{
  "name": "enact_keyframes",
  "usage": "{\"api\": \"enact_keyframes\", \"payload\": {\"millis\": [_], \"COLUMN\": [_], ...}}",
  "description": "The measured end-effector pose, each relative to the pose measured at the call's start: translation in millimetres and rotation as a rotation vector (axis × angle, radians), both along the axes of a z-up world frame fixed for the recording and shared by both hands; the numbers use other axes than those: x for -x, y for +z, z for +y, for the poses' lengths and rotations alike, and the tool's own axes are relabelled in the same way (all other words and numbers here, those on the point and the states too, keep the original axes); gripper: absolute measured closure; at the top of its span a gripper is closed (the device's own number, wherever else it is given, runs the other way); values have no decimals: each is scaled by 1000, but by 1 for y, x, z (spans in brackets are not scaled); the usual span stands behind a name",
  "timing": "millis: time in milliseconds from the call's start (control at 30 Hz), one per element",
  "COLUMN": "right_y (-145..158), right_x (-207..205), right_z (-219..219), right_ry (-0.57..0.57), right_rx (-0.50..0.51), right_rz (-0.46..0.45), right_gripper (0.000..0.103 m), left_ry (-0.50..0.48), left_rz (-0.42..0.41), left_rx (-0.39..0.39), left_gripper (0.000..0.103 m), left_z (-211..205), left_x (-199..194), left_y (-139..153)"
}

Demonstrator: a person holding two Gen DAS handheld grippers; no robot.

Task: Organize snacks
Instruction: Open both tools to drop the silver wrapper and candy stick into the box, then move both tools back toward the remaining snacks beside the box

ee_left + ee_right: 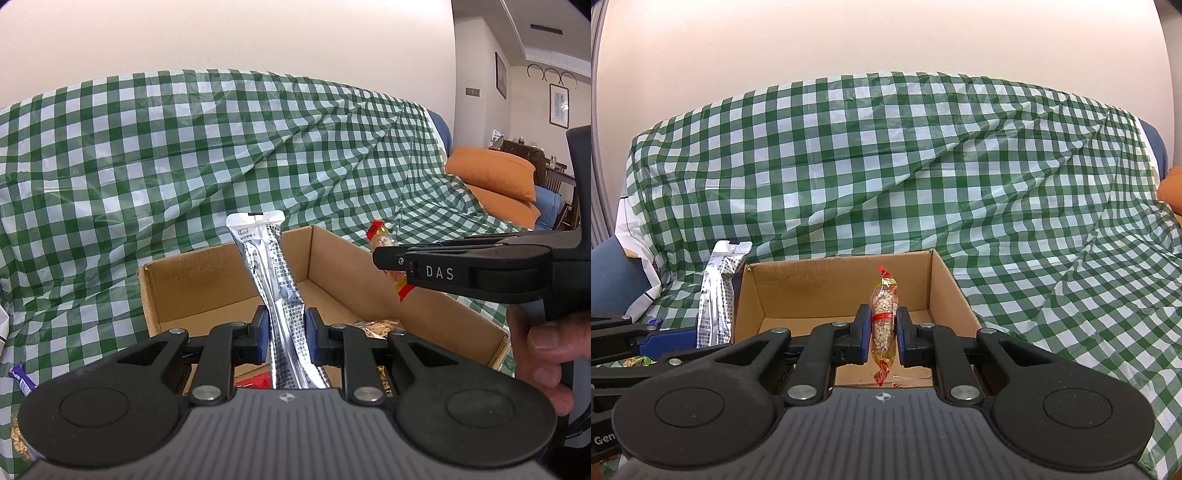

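Here the left claw [285, 334] grips a silver packet [275, 273] and the right claw [881, 334] pinches a peanut bag [884, 321], both above the cardboard box [846, 284].

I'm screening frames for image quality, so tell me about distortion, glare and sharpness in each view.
Left wrist view: strong fisheye bending, dark corner at top right; soft glare on the silver packet held in the left gripper; the box looks sharp. Right wrist view: the same curved edges; even lighting; the peanut packet in the right gripper is crisp, with no motion blur.
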State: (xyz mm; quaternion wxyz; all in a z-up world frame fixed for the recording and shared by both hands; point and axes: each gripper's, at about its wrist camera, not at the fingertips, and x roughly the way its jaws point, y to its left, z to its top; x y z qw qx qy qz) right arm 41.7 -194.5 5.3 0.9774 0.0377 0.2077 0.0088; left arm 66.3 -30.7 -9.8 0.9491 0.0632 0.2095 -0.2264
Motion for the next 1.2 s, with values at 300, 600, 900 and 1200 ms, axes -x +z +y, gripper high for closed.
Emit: {"api": "enact_keyframes", "payload": {"millis": [300,600,900,1200], "right_y": [0,0,-3,-3], "right_x": [0,0,-5,-11], "right_z": [1,1,7,11], "right_ry": [1,4,-13,-30], "right_rx": [1,5,35,-8], "right_rz": [2,2,45,75], "right_gripper": [88,88,51,51], "left_ry": [-2,-6,-2,78], "left_rz": [0,3,-1,17], "left_rx": [1,2,-17,-51], "left_gripper": [81,79,51,51], "left_z": [0,0,-2,22], "left_x": [0,0,2,-1], "left_y": [0,0,-2,-2]}}
